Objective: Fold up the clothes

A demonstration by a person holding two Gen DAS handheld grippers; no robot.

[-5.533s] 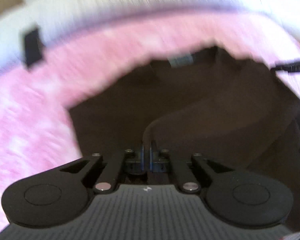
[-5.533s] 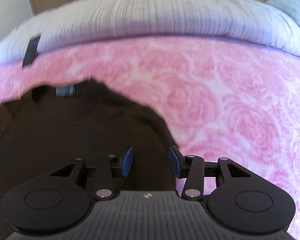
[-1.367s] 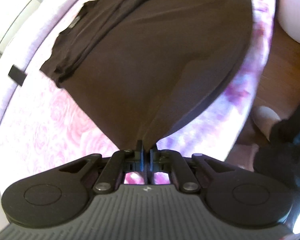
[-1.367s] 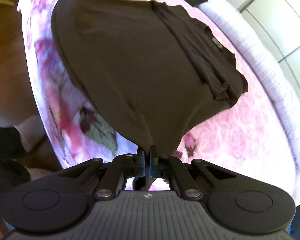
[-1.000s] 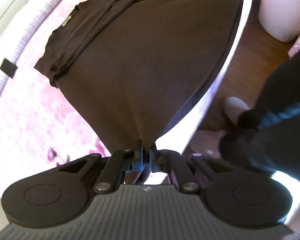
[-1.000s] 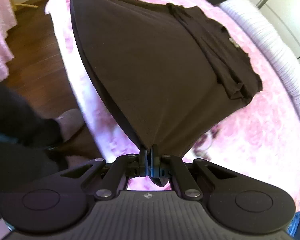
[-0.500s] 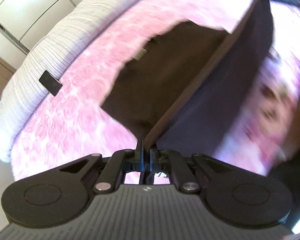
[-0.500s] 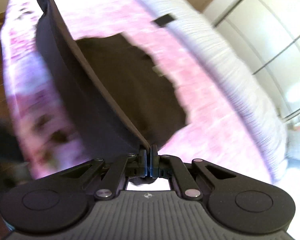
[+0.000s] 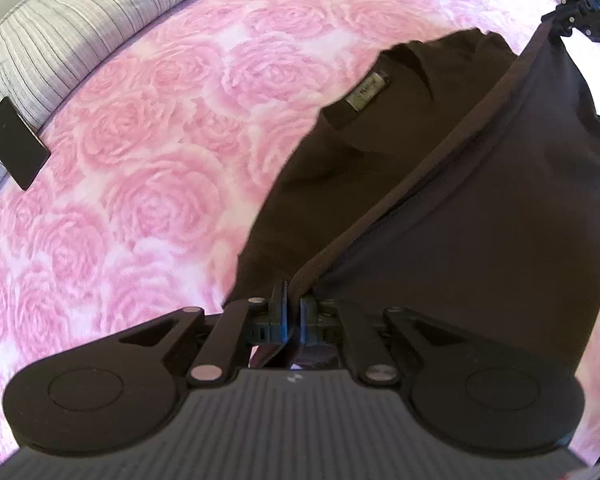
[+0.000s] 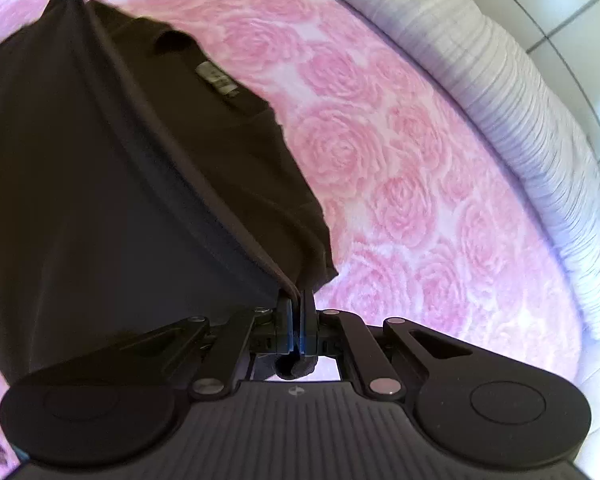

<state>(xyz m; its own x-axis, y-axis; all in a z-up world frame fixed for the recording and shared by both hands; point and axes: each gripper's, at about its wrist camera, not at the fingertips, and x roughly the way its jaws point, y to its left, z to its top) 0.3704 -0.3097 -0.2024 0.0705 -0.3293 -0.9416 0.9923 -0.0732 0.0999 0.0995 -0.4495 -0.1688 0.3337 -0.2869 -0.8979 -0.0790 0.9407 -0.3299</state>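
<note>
Both claws clamped on hem of dark brown shirt (image 9: 480,208): left claw (image 9: 293,312) pinches one hem corner, right claw (image 10: 300,316) the other, w/ hem pulled taut between them & lifted over the rest. Shirt's collar end w/ neck label (image 9: 367,94) lies flat on pink rose-print bed cover (image 9: 140,184). Black flat rectangle (image 9: 15,142) sits at edge of striped grey bedding (image 9: 80,16), well apart from shirt.

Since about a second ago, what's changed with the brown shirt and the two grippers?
Both grippers carried the shirt's bottom hem from off the bed's edge up over the garment toward the collar label, so the floor has dropped out of view. The left gripper and the right gripper stayed clamped on the hem corners. The dark brown shirt's collar end and the black card on the pink rose bedspread did not move.
</note>
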